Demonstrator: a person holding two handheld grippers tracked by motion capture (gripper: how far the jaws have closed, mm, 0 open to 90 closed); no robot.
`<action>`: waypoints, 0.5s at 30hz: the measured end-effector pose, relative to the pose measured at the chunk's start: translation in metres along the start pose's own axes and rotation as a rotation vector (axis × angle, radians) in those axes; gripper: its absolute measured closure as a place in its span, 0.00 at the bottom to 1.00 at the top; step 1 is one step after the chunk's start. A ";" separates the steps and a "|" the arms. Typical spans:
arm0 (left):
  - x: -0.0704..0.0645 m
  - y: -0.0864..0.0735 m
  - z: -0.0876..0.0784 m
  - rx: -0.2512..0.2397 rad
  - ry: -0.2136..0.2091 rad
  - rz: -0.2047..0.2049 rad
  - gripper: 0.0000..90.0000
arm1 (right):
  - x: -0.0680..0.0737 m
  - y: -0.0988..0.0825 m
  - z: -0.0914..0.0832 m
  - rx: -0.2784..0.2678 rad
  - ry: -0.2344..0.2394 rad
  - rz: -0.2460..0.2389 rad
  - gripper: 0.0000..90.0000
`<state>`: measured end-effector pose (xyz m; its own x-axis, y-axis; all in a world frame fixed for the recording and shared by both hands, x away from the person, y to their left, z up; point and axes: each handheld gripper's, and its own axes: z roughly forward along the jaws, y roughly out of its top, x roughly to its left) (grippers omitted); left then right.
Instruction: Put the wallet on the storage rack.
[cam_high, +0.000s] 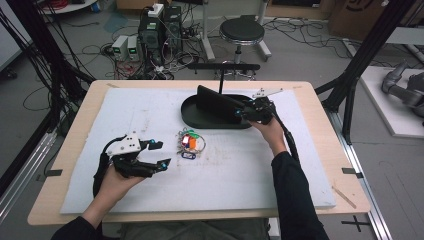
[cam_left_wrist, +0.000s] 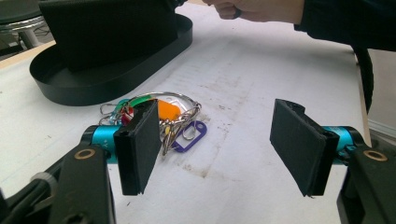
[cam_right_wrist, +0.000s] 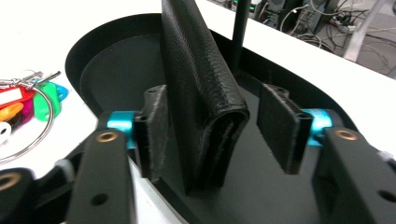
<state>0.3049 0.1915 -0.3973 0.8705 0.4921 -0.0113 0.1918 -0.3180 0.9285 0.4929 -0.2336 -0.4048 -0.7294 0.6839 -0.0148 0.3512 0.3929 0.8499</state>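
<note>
1. A white foam board (cam_high: 150, 190) is covering most of a pale wooden table (cam_high: 60, 165), and both of the person's grippers are working above it.
2. An oval black tray with a low rim (cam_high: 192, 119) is sitting on the far middle of the board, with a thin black post (cam_right_wrist: 240, 32) rising at its far side.
3. A folded black textured-leather wallet (cam_right_wrist: 201, 93) is standing on edge inside the tray, its open end toward the right gripper.
4. The right gripper (cam_right_wrist: 224, 121) is reaching over the tray's rim with its jaws parted around the wallet's near end; the left pad is lying against the leather, while the right pad is standing clear of it.
5. A bunch of keys on a metal ring with red, orange, green and purple plastic tags (cam_high: 190, 144) is lying on the board just in front of the tray.
6. The left gripper (cam_left_wrist: 215, 140) is hovering low near the keys, jaws spread wide and holding nothing.
</note>
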 end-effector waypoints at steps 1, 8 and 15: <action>0.000 0.000 0.000 -0.001 0.001 0.000 0.37 | 0.000 0.001 -0.002 0.004 -0.005 0.001 0.43; 0.002 0.005 0.004 -0.004 0.011 0.007 0.36 | 0.002 0.010 -0.040 -0.046 -0.004 -0.014 0.34; 0.008 0.012 0.009 -0.016 0.010 -0.024 0.32 | 0.010 0.009 -0.084 -0.123 0.022 -0.032 0.32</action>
<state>0.3181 0.1837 -0.3893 0.8612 0.5074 -0.0300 0.2051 -0.2929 0.9339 0.4394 -0.2750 -0.3527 -0.7522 0.6582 -0.0330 0.2537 0.3354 0.9073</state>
